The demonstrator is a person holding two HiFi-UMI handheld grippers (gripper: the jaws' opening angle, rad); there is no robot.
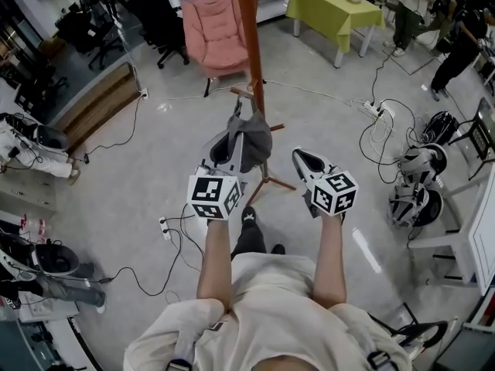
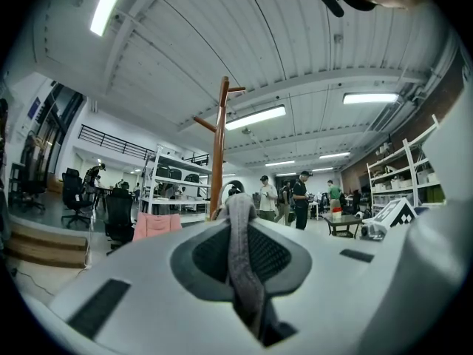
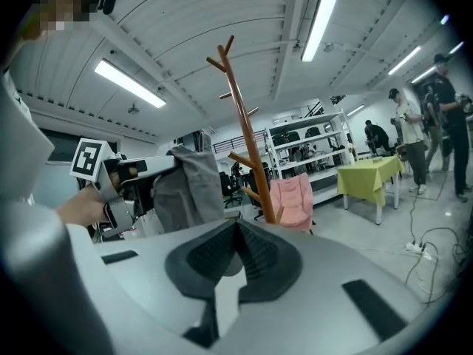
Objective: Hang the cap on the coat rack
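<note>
Fingers (image 2: 277, 256) of left gripper (image 1: 229, 142) level, tight on cap (image 1: 253, 136).

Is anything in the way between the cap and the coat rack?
No, nothing visible. The cap, pinched in the left gripper, hangs in front of the coat rack with only air between. The right gripper is off to the side.

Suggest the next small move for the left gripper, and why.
Probably carry the cap up and forward to a peg of the coat rack: the left gripper has its jaws shut on the cap, which is on no peg yet.
</note>
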